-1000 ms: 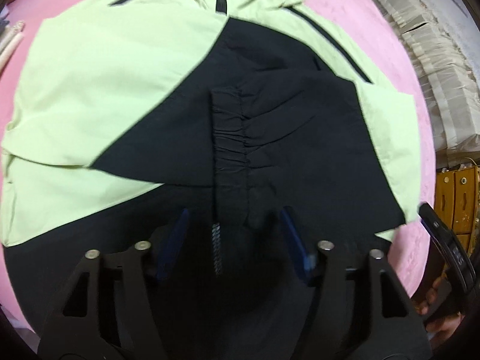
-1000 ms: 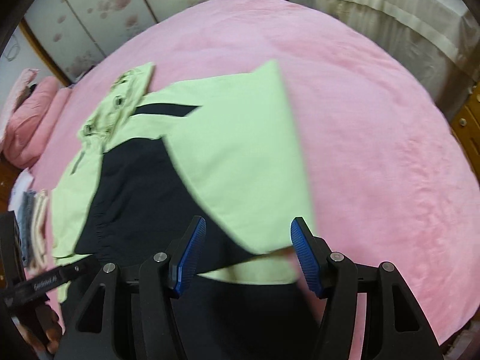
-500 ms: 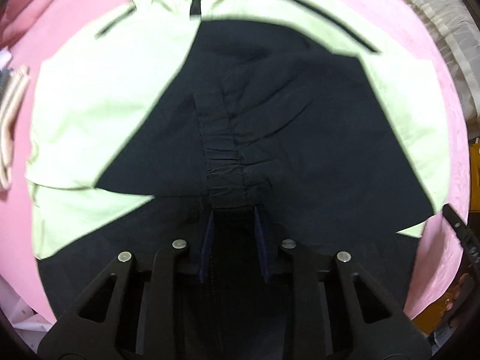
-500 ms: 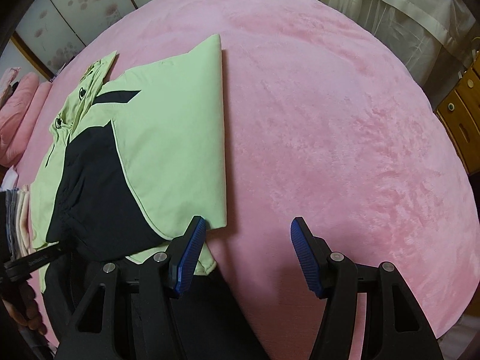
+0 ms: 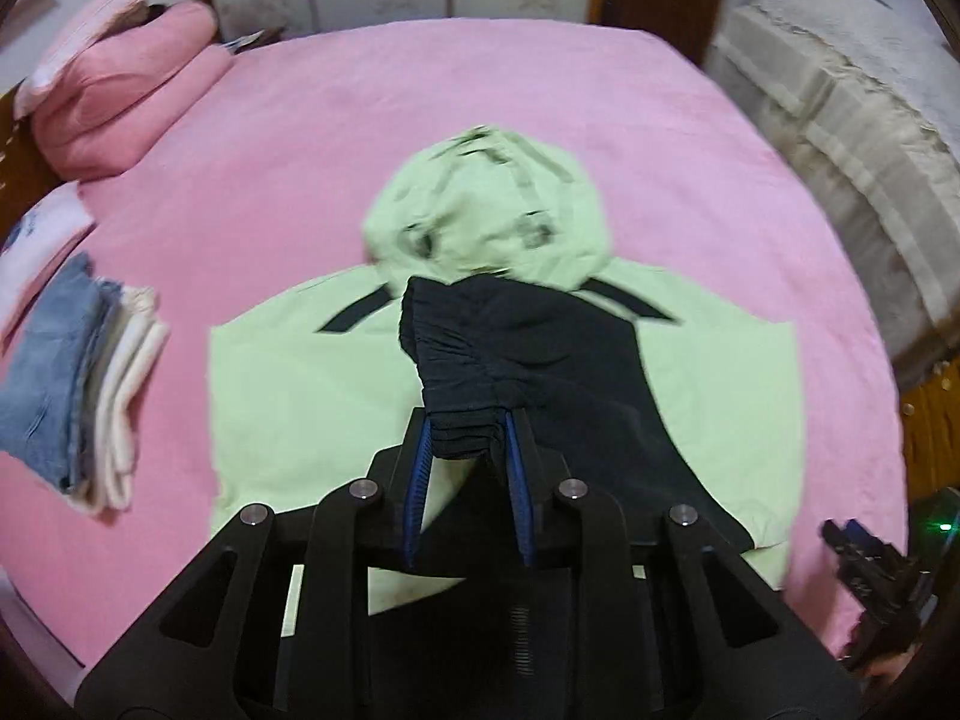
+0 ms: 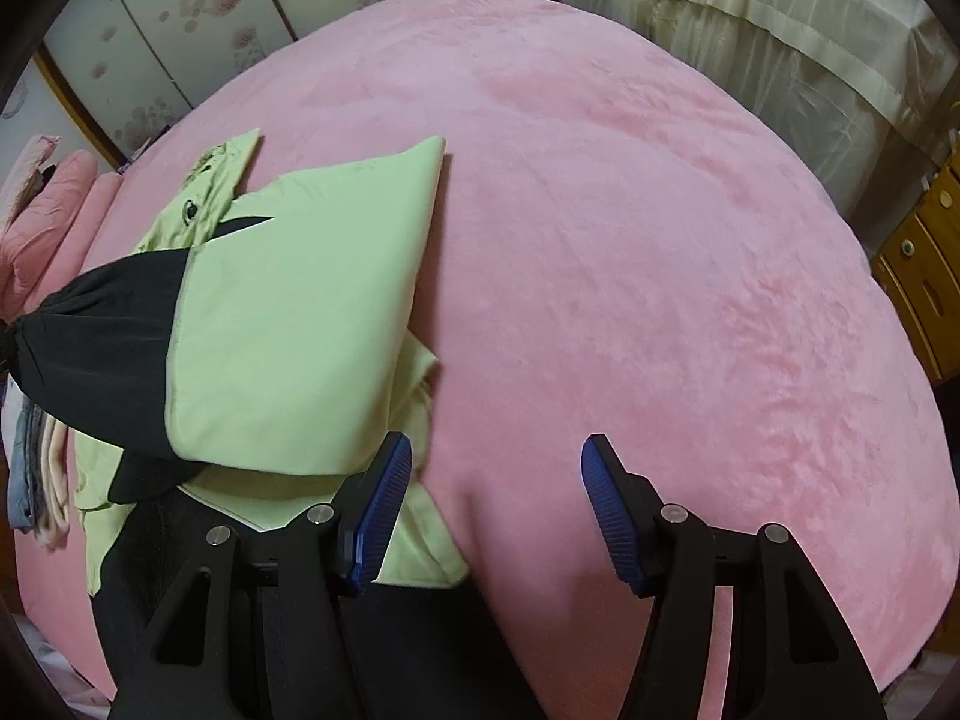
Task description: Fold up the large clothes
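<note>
A light green and black hooded jacket (image 5: 300, 396) lies on the pink bed (image 5: 540, 108), hood (image 5: 492, 204) toward the far end. My left gripper (image 5: 468, 429) is shut on the gathered black sleeve cuff (image 5: 456, 372) and holds it raised, so the black sleeve (image 6: 108, 330) stretches up off the jacket's body. In the right wrist view the jacket (image 6: 300, 300) lies at the left, its green side panel folded inward. My right gripper (image 6: 495, 450) hangs open over bare bed cover just right of the jacket's edge, nothing between its fingers. It also shows low at the right of the left wrist view (image 5: 864, 558).
A stack of folded clothes (image 5: 78, 384) sits left of the jacket. Pink bedding (image 5: 120, 90) is piled at the far left corner. Cream-covered furniture (image 5: 840, 138) stands past the bed's right side, with a wooden drawer cabinet (image 6: 924, 276) beside it.
My left gripper closed on the black cuff and lifted it, pulling the sleeve up off the jacket. My right gripper slid right, off the green panel to over bare bed.
</note>
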{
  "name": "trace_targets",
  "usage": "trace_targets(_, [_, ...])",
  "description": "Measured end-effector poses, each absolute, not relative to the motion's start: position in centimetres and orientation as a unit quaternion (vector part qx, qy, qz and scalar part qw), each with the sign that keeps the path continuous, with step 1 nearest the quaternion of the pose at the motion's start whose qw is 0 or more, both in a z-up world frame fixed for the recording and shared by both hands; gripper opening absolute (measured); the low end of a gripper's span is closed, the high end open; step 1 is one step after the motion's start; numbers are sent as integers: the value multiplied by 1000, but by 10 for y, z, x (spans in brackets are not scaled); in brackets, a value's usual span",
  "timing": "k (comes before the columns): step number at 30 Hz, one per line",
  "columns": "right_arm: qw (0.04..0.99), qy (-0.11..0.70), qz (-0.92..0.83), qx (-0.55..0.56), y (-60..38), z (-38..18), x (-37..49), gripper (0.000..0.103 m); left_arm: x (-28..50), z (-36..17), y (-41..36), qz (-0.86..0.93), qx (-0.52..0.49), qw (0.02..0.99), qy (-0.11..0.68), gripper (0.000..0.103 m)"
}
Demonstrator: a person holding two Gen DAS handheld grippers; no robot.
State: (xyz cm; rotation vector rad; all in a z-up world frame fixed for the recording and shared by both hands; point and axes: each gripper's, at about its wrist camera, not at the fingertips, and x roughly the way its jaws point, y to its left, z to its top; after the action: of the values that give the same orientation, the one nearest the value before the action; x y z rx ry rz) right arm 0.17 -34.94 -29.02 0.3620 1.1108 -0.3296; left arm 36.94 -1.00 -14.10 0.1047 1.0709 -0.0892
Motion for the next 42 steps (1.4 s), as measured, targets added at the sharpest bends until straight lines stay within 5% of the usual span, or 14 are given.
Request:
trace_targets(12, [835, 506, -127, 175, -323, -295, 25, 60, 351, -292, 65, 52, 81, 775, 624, 24])
trace_targets(18, [843, 507, -69, 168, -298, -292, 39, 25, 333, -258, 37, 88, 101, 823, 552, 26])
trace_targets(23, [832, 539, 1, 129, -251, -312, 65, 22, 327, -240, 14, 29, 80, 854, 513, 26])
trace_targets(28, [814, 575, 35, 80, -210, -349, 101, 4, 342, -252, 2, 45, 104, 850, 514, 27])
trace_targets(33, [817, 568, 38, 89, -195, -353, 117, 4, 334, -217, 3, 118, 108, 869, 469, 27])
trace_targets(34, [818, 565, 38, 101, -196, -352, 115, 4, 329, -208, 3, 124, 107, 875, 455, 34])
trace_targets(35, [817, 563, 41, 116, -197, -351, 112, 4, 325, -202, 4, 126, 106, 880, 446, 54])
trace_targets(37, [814, 561, 49, 141, -200, -348, 108, 4, 313, -192, 3, 123, 100, 888, 431, 78])
trace_targets(42, [807, 547, 105, 195, -194, -335, 99, 4, 313, -213, -12, 15, 91, 872, 480, 77])
